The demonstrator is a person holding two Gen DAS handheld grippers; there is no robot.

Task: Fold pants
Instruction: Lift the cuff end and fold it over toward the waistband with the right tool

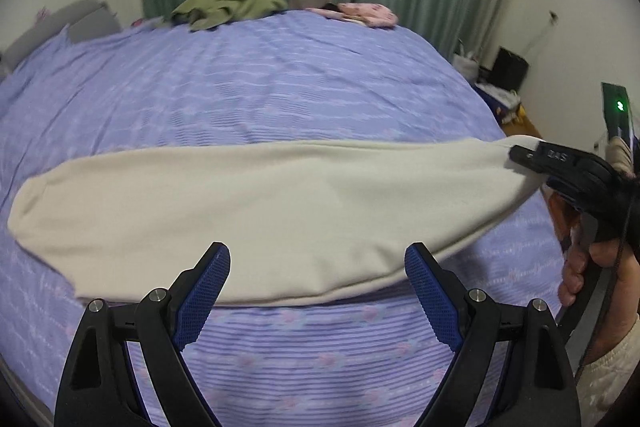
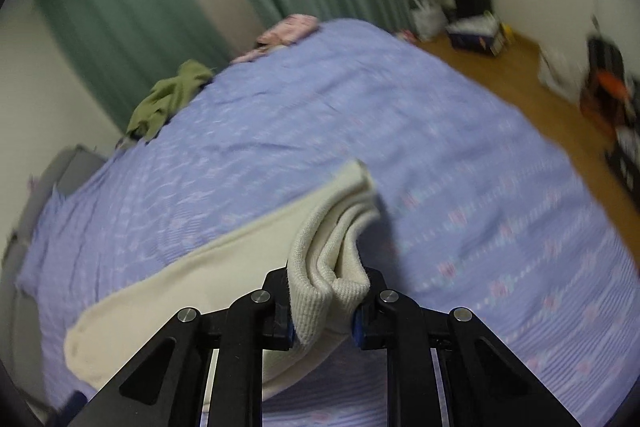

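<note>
Cream pants (image 1: 248,211) lie lengthwise across a bed (image 1: 280,87) covered in a lilac striped sheet, apparently already doubled leg over leg. We see the left gripper (image 1: 318,273) low over the near long edge of the cloth, at about mid-length; its blue-padded fingers (image 1: 208,291) stand wide apart and hold nothing. The right gripper (image 2: 326,303) has its fingers pressed together on the ribbed end (image 2: 340,227) of the pants, where several layers are bunched, and that end is lifted clear of the sheet while the far end (image 1: 28,211) rests on the bed.

Risks, as we judge them:
- The bunched layers sit unevenly in the right grip; a layer could slip out in the carry-over, leaving the fold misaligned.
- The left fingers pin nothing. If the lifted end is drawn across without a hold at mid-length, the whole garment may slide along the sheet rather than crease.
- The knit is soft and limp, so the raised span will likely sag and wrinkle if moved quickly; the right wrist view is blurred.

Containers: none on the bed. Loose green clothing (image 1: 232,5) and a pink item (image 1: 364,13) lie at its far edge, well apart from the pants. On the floor by the wall stands a box (image 2: 474,35) with contents we cannot identify.
</note>
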